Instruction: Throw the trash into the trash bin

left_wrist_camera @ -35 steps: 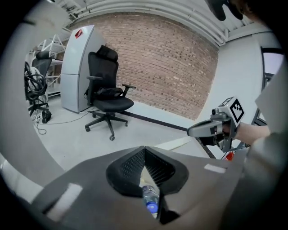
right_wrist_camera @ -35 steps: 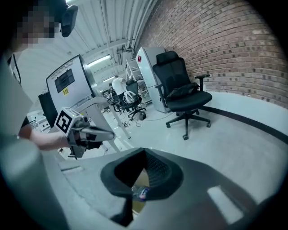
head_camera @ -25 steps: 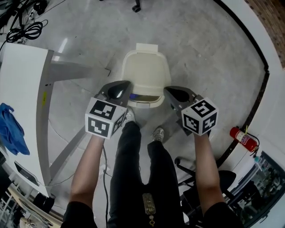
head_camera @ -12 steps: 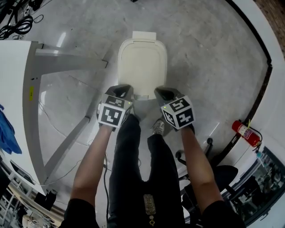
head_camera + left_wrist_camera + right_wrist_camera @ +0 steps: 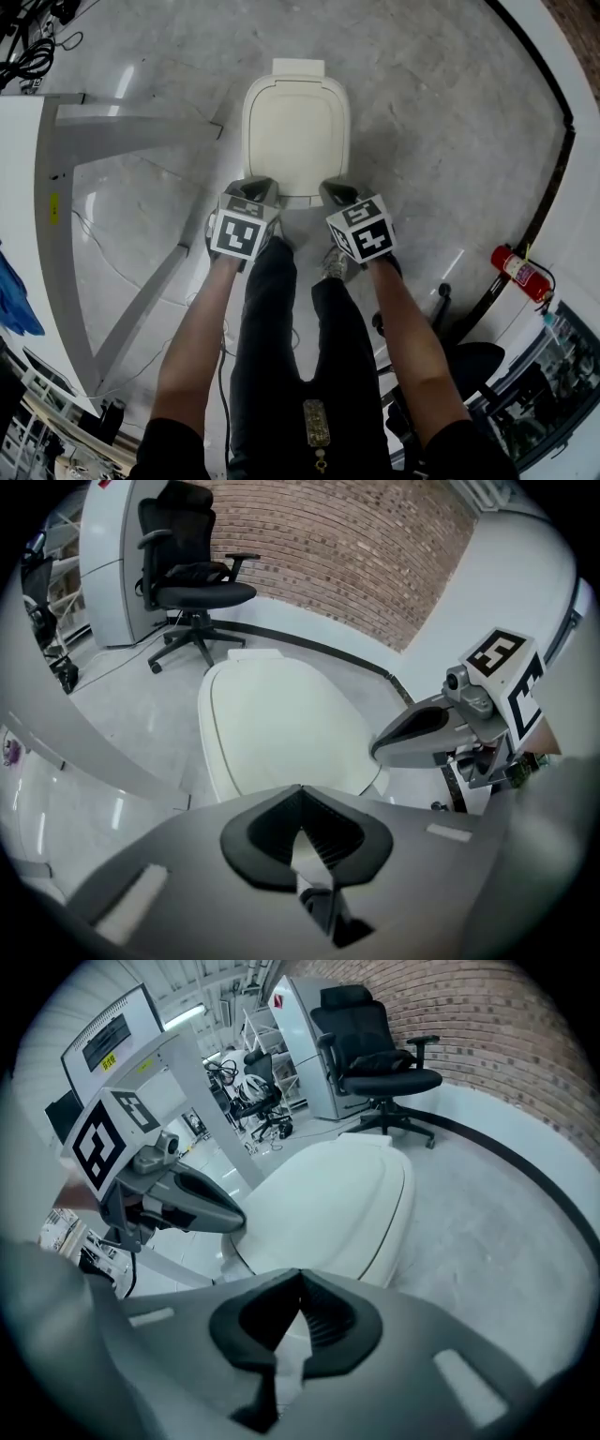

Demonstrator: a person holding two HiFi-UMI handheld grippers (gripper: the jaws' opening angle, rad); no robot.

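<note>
The left gripper [image 5: 253,187] and right gripper [image 5: 336,190] hover at the near rim of the closed trash bin [image 5: 295,131]. Each has its jaws pressed together.

Bright, even overhead light; glare streaks on the floor [image 5: 120,86]; strong fisheye edges; dark corners

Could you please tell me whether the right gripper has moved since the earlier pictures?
Yes. The right gripper has shifted leftward in the head view: from beyond the trash bin's front right corner to over its front edge.
</note>
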